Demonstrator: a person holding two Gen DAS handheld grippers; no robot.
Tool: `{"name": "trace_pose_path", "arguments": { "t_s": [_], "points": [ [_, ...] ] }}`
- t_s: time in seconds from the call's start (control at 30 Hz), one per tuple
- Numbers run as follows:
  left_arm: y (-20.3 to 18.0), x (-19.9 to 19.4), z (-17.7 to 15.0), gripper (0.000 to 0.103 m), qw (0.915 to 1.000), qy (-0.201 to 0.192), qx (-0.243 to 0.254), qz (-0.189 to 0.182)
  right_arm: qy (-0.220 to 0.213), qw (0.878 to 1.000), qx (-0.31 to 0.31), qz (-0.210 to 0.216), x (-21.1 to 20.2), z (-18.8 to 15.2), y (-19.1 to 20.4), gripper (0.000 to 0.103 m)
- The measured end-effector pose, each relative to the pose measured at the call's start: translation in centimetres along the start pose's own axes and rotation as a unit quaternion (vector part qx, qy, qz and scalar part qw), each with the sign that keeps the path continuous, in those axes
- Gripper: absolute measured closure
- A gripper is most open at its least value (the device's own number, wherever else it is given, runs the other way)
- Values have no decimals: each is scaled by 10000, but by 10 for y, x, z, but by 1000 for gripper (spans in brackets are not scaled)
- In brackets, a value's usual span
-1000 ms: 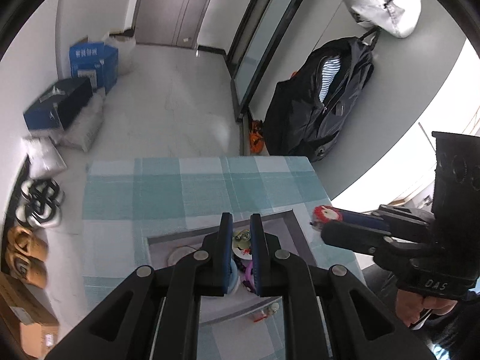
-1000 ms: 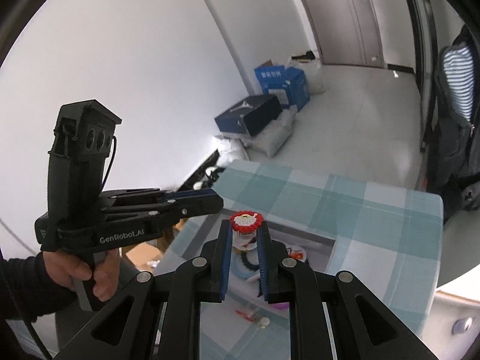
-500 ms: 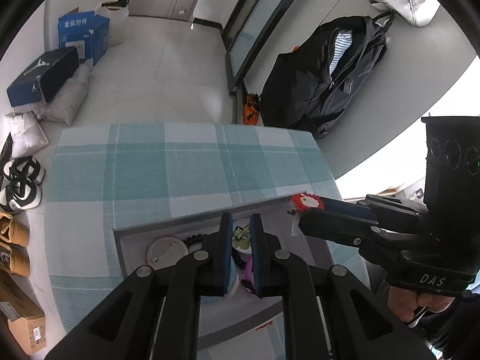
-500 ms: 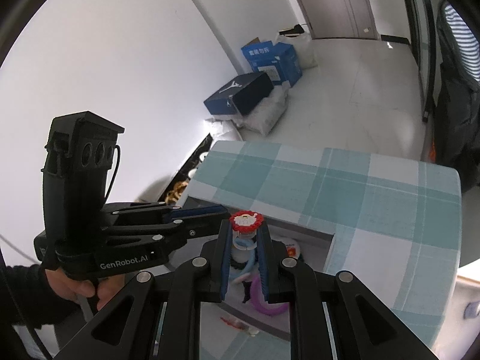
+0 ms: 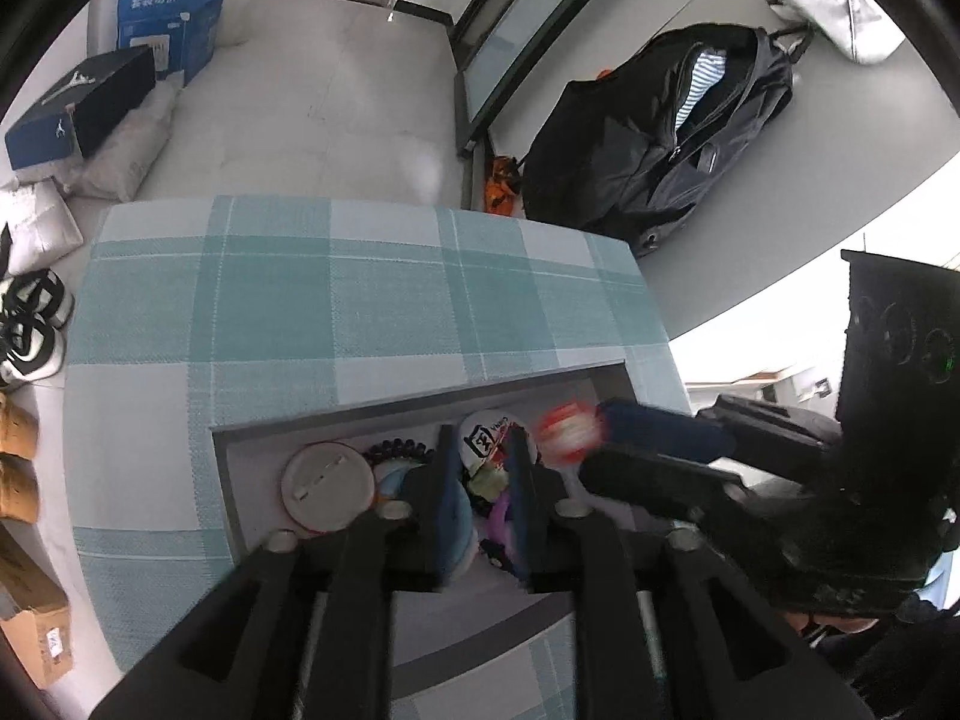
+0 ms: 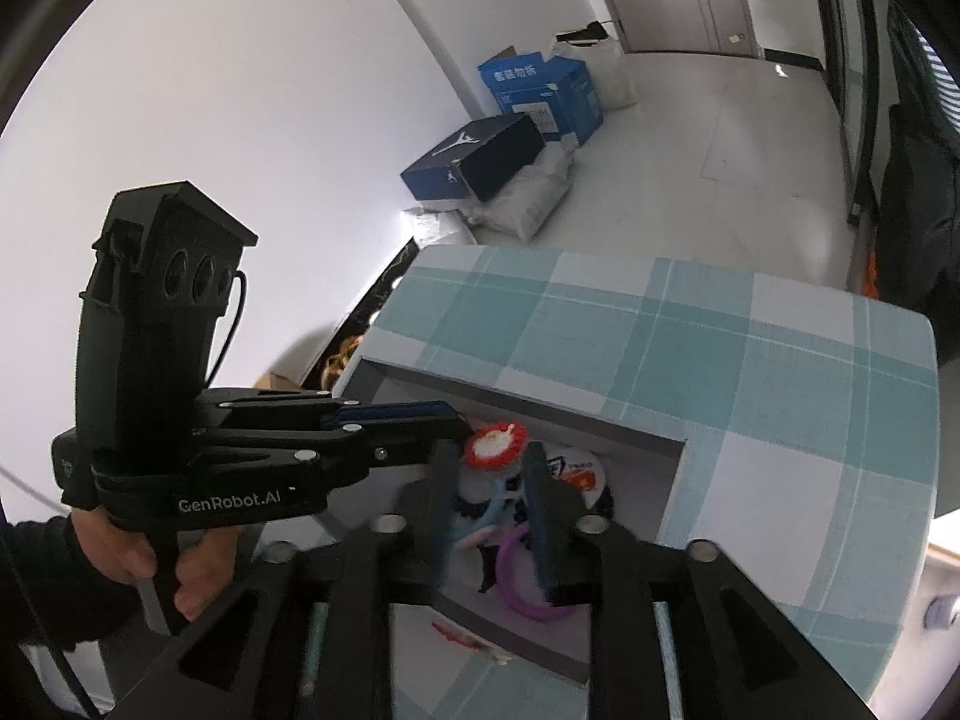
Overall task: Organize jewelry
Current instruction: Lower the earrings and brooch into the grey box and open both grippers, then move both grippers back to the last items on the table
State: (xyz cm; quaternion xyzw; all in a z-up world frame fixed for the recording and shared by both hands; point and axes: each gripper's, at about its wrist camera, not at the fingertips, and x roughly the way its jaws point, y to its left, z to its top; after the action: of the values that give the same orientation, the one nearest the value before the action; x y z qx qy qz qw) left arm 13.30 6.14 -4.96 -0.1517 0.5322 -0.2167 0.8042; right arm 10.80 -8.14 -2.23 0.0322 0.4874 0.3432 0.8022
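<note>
A grey tray (image 5: 252,438) (image 6: 540,408) on the checked table holds several pieces: a white round badge (image 5: 329,492), a black bead bracelet (image 5: 399,450), a printed badge (image 5: 483,438) and a purple ring (image 6: 522,576). My right gripper (image 6: 491,480) (image 5: 600,441) hangs over the tray with its jaws opening. A red-and-white crocheted ornament (image 6: 495,444) (image 5: 567,429) sits loose between its tips, blurred in the left wrist view. My left gripper (image 5: 483,465) (image 6: 447,426) hovers just above the pile, its jaws opening with nothing pinched between them.
The teal checked tablecloth (image 5: 360,300) stretches beyond the tray. A small red piece (image 6: 456,636) lies on the cloth in front of the tray. On the floor are a black backpack (image 5: 660,138), blue boxes (image 5: 162,18) and shoes (image 5: 24,330). A hand (image 6: 138,558) grips the left tool.
Both grippers have come down closer to the tray. Both pairs of jaws, shut before, now stand apart, and the red-and-white ornament is no longer pinched by the right one.
</note>
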Motion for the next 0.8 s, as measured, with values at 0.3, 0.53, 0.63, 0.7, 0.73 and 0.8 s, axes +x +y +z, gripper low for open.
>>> {"name": "trace_pose_path", "arguments": {
  "t_s": [0.3, 0.53, 0.63, 0.7, 0.73, 0.8],
  "points": [
    [3, -19, -7, 26, 9986, -466, -92, 217, -700, 9972, 261, 19, -38, -6, -8, 46],
    [-2, -31, -16, 26, 9959, -777, 23, 467, -935, 9952, 254, -102, -51, -10, -5, 46],
    [5, -43, -20, 26, 9912, -1070, -168, 756, -1014, 9944, 291, -89, -56, -13, -5, 45],
    [8, -48, -23, 26, 9890, -1165, -280, 868, -1015, 9944, 281, 43, -59, -16, -3, 44],
    [8, -51, -25, 26, 9878, -1223, -287, 922, -1054, 9941, 255, 29, -62, -17, -1, 44],
    [5, -55, -27, 26, 9857, -1301, -249, 1046, -1127, 9934, 214, -7, -68, -21, 3, 43]
  ]
}}
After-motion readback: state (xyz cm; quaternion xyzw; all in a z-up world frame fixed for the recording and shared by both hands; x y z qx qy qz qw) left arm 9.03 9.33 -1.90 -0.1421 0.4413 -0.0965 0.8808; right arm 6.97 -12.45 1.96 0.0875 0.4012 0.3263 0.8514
